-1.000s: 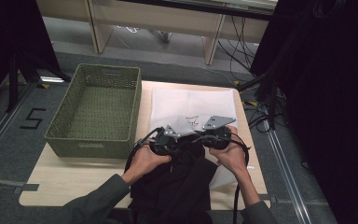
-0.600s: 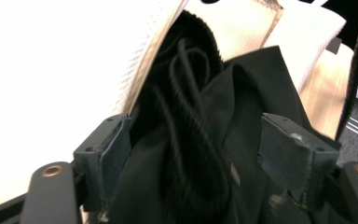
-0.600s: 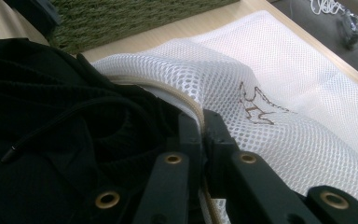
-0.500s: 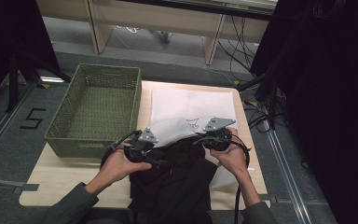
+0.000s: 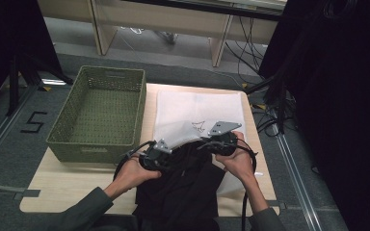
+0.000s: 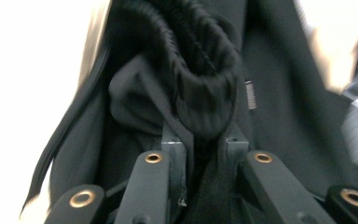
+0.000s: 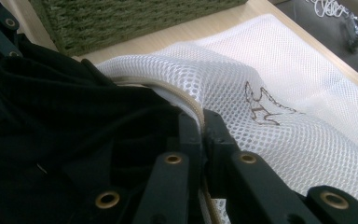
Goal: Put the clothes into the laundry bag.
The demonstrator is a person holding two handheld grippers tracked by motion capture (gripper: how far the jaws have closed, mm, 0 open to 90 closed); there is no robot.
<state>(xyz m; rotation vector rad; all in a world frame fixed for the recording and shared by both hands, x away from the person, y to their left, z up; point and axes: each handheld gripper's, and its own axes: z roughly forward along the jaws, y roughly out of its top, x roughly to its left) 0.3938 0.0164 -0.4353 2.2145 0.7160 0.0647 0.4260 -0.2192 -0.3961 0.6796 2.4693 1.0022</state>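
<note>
High view: the black garment [image 5: 185, 185] lies bunched at the near edge of the surface [image 5: 77, 173], between my two hands, its upper end meeting the mouth of the white mesh bag [image 5: 197, 108]. The bag is spread flat toward the far edge, with a small dark emblem [image 5: 199, 127] printed near its opening. My left gripper [image 5: 155, 156] sits at the garment's left side and my right gripper [image 5: 220, 140] at the bag's rim, the two close together but apart.

In the left gripper view, my fingers [image 6: 173, 154] are closed on a ribbed, gathered fold of the black garment [image 6: 205, 93], which bulges up between them; a small metal piece [image 6: 250, 94] shows just beside that fold.

In the right gripper view, my fingers [image 7: 216, 135] are clamped on the beige-trimmed rim of the white mesh bag [image 7: 270, 74], lifting it into an arch over the black garment [image 7: 74, 126], which lies to the left and partly under that rim.

The green woven basket [image 5: 101, 113] stands on the surface just beside the bag's left edge. Beyond lies grey floor [image 5: 9, 144] with a "5" marked on it [image 5: 33, 122].
</note>
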